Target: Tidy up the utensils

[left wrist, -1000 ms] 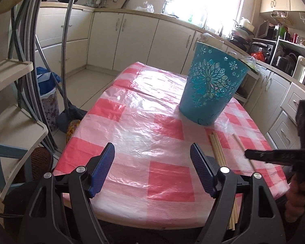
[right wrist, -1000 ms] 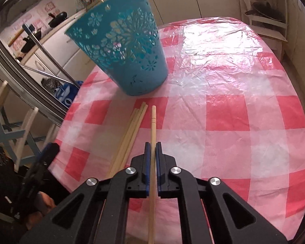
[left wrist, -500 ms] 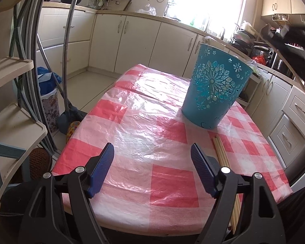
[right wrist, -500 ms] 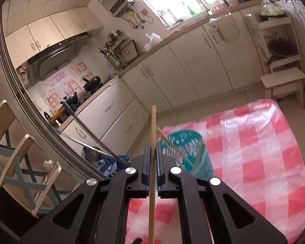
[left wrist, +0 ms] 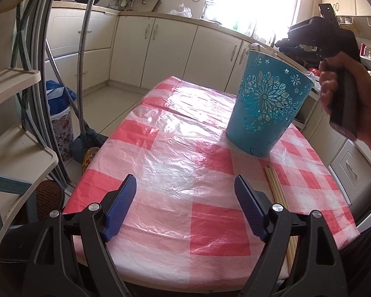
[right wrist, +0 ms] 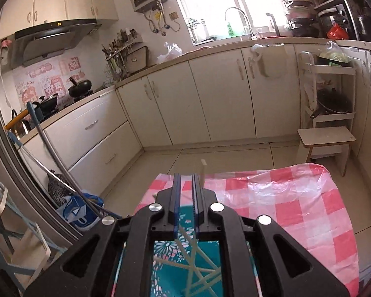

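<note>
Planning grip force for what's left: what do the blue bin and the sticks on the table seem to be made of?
Blue bin: seemingly moulded plastic, smooth with a slight sheen; the wall is pierced with cut-out flowers. Sticks: probably bamboo or light wood, pale tan, matte, thin and straight; the grain is too small to tell.

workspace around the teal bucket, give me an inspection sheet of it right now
surface: table under a red and white checked plastic cloth, wrinkled and glossy.
job's things: teal plastic bucket with cut-out flower pattern stands upright on the cloth; pale wooden chopsticks lie side by side on the cloth near it; more sticks lie crossed inside the bucket; one chopstick beside the right gripper's fingers, over the bucket.
clutter: nothing seen on the cloth.
grippers: left gripper open over the cloth, nothing between its jaws; right gripper above the bucket, jaws opening.
cables: nothing seen.
surroundings: cream kitchen cabinets, small wooden step stool, bright window.
</note>
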Demonstrator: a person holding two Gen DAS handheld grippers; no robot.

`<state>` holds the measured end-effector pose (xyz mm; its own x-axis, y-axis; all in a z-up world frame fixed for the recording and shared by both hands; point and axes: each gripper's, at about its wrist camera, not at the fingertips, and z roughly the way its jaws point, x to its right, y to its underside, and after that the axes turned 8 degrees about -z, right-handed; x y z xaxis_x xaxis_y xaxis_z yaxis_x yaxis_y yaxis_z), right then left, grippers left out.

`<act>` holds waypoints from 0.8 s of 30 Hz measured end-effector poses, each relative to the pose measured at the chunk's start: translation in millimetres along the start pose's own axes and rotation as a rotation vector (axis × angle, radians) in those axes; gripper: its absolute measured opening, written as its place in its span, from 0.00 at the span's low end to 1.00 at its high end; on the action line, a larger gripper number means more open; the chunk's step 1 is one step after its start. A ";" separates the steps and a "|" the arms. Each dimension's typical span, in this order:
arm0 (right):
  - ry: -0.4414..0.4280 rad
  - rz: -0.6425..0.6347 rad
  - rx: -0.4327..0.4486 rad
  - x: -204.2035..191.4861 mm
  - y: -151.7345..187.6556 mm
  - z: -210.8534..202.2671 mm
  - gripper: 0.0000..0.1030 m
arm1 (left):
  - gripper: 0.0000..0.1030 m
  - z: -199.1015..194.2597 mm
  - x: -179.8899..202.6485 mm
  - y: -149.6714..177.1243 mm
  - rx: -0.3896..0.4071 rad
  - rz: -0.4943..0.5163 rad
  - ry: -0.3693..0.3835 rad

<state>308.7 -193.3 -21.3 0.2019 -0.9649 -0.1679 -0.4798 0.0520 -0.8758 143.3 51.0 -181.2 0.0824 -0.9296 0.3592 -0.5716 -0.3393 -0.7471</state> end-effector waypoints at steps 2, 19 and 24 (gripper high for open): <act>-0.013 -0.012 -0.012 -4.0 6.6 -6.8 0.19 | 0.76 -1.2 0.2 1.5 0.000 0.010 -0.003; 0.023 0.076 -0.291 -14.2 141.9 -175.1 0.83 | 0.88 -79.8 44.7 -1.0 -0.010 0.096 -0.014; 0.079 0.103 -0.349 -27.1 182.9 -218.7 0.92 | 0.91 -110.9 62.9 0.6 -0.002 0.137 -0.001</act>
<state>28.7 -213.9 -78.0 0.0774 -0.9769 -0.1993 -0.7591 0.0719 -0.6470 57.6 8.3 -97.1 0.0049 -0.9673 0.2534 -0.5793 -0.2093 -0.7878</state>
